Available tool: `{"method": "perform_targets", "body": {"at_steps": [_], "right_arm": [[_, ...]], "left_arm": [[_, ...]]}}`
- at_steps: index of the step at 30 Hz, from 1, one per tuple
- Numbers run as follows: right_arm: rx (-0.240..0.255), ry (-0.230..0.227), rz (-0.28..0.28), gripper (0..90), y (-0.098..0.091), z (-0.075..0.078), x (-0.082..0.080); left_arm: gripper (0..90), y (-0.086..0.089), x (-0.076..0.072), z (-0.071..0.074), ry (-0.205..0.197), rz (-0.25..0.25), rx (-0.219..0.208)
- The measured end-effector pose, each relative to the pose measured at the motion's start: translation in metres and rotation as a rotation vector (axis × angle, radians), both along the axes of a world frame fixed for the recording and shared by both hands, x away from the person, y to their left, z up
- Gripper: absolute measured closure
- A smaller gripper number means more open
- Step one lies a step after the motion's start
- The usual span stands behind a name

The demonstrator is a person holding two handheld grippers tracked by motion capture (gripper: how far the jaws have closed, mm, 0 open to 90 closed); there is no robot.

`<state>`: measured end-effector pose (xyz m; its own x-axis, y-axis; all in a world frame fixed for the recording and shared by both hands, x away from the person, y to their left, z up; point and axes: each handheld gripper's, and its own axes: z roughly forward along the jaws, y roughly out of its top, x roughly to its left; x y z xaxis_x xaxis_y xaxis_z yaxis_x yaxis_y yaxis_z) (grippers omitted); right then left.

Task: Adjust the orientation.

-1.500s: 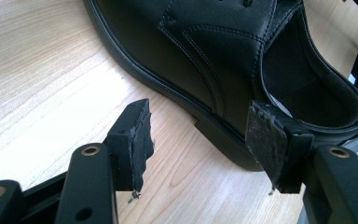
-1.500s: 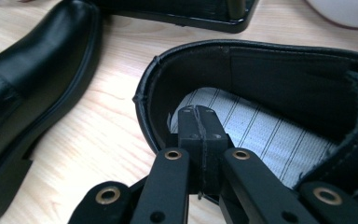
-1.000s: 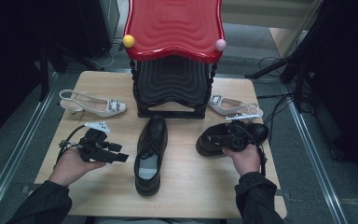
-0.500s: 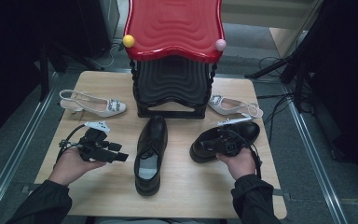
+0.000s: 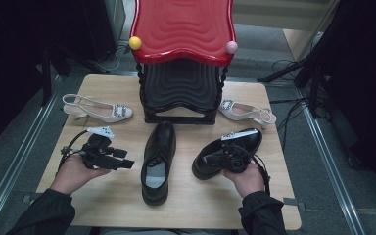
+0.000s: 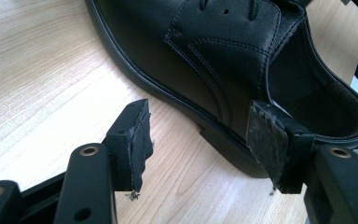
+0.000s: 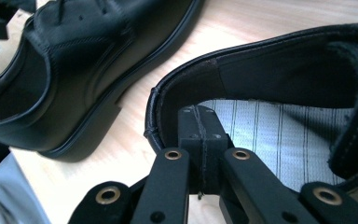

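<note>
Two black leather shoes lie on the wooden table [image 5: 103,205], one in front of each hand. The right shoe [image 5: 247,142] sits at about four o'clock from the table's middle, and its long axis runs slantwise: the toe points toward two o'clock, the heel toward eight o'clock, near the person's right hand [image 5: 247,178]. The right gripper [image 5: 225,159] has its jaws pressed together inside the heel opening; in the right gripper view [image 7: 200,140] the two pads meet flat against each other just behind the heel collar, above the striped insole. Whether the collar is pinched between them cannot be told, since the pads seem to sit within the opening.

The middle shoe [image 5: 159,159] lies near the table's centre with its long axis almost along the twelve-to-six line, toe at twelve o'clock toward the black and red stand [image 5: 183,58], heel at six o'clock.

At eight o'clock from the centre the left gripper [image 5: 125,164] points toward three o'clock at the middle shoe. Its jaws stand wide with nothing between them; in the left gripper view [image 6: 200,135] the shoe's heel [image 6: 223,140] lies just beyond the pads.

Two pale slingback pumps rest at ten o'clock [image 5: 98,108] and two o'clock [image 5: 247,111], either side of the stand.
</note>
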<state>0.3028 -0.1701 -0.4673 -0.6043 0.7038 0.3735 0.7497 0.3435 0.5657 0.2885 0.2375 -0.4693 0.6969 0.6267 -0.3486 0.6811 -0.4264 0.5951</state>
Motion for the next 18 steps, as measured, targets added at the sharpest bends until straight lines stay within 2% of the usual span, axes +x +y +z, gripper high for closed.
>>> {"method": "perform_targets", "body": {"at_steps": [12, 18], "right_arm": [[0.024, 0.014, 0.063, 90.0, 0.016, -0.002, -0.022], [0.022, 0.008, 0.094, 90.0, 0.024, -0.003, -0.034]], "left_arm": [[39.9, -0.003, 0.000, 0.001, -0.005, -0.007, -0.005], [39.8, -0.004, 0.001, 0.001, -0.007, -0.005, -0.003]]}}
